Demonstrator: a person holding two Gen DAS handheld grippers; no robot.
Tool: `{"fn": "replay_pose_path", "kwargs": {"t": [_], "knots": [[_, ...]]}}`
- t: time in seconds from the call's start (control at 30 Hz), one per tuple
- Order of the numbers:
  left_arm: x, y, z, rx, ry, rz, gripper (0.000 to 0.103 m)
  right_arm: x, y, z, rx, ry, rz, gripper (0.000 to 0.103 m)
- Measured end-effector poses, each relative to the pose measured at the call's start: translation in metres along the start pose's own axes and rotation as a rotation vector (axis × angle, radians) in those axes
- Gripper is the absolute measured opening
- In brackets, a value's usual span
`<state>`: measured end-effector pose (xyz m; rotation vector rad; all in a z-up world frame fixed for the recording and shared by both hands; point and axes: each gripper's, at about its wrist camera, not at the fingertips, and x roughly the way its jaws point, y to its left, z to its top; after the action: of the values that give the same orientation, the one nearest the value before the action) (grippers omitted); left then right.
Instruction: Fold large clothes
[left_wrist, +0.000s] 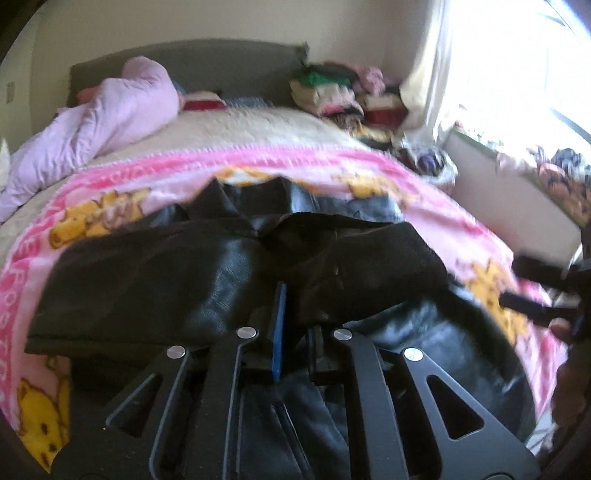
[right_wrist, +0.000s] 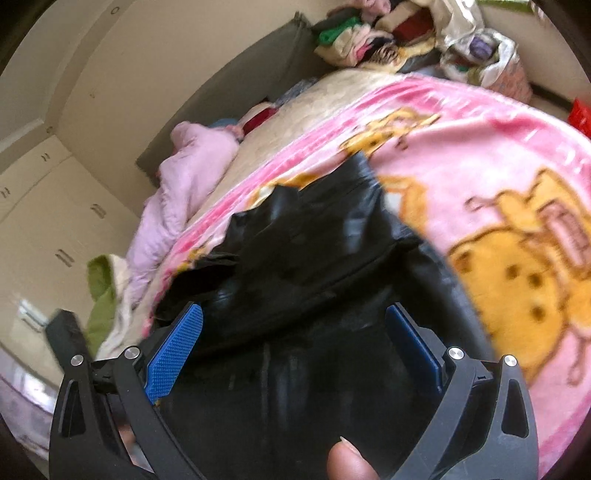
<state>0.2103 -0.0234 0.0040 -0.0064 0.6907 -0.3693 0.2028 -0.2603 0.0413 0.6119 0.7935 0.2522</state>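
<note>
A black leather jacket lies on a pink cartoon blanket on the bed; its lining side is turned up in places. My left gripper is shut on a fold of the jacket, blue pad showing beside the pinched cloth. In the right wrist view the jacket lies below my right gripper, which is open with its blue pads wide apart, just above the leather. The right gripper also shows at the right edge of the left wrist view.
A lilac duvet is bunched at the bed's far left. A pile of clothes sits by the headboard. A bright window and curtain are at right. Cupboard doors line the wall.
</note>
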Motion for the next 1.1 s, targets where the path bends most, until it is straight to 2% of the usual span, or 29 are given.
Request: {"fn": "replay_pose_path", "kwargs": {"t": [0.13,0.3,0.33,0.4,0.5,0.57,0.6,0.7,0.77,0.8,0.87,0.93,1.1], "knots": [[0.01,-0.005,-0.014,0.025,0.038,0.008,0.005,0.026,0.003,0.001,0.069,0.077,0.07,0.095],[0.02,-0.01,-0.026,0.076,0.082,0.022,0.007,0.061,0.009,0.003,0.106,0.161,0.096,0.075],[0.021,-0.009,-0.028,0.071,0.087,0.022,0.008,0.067,0.008,0.002,0.12,0.179,0.101,0.067],[0.021,-0.007,-0.029,0.07,0.097,0.013,0.009,0.079,0.009,0.004,0.153,0.215,0.13,0.063],[0.019,-0.006,-0.03,0.074,0.107,-0.013,0.012,0.093,0.01,0.005,0.2,0.261,0.13,0.057],[0.019,-0.003,-0.031,0.075,0.114,-0.014,0.021,0.101,0.01,0.008,0.234,0.279,0.136,0.05],[0.019,-0.002,-0.032,0.071,0.115,-0.018,0.021,0.105,0.009,0.009,0.244,0.286,0.141,0.049],[0.015,-0.003,-0.032,0.072,0.11,-0.019,0.027,0.117,0.01,0.012,0.233,0.293,0.106,0.041],[0.013,-0.003,-0.031,0.078,0.107,-0.019,0.042,0.122,0.01,0.016,0.22,0.286,0.095,0.026],[0.011,-0.003,-0.031,0.082,0.105,-0.024,0.047,0.123,0.014,0.018,0.197,0.272,0.106,0.025],[0.009,-0.001,-0.029,0.081,0.103,-0.057,0.081,0.12,0.02,0.023,0.14,0.254,0.101,0.013],[0.002,0.002,-0.025,0.073,0.09,-0.108,0.086,0.113,0.036,0.032,0.038,0.221,0.072,0.012],[-0.024,0.008,-0.015,0.089,-0.021,-0.076,0.093,0.091,0.069,0.057,-0.128,0.15,0.063,0.01]]}}
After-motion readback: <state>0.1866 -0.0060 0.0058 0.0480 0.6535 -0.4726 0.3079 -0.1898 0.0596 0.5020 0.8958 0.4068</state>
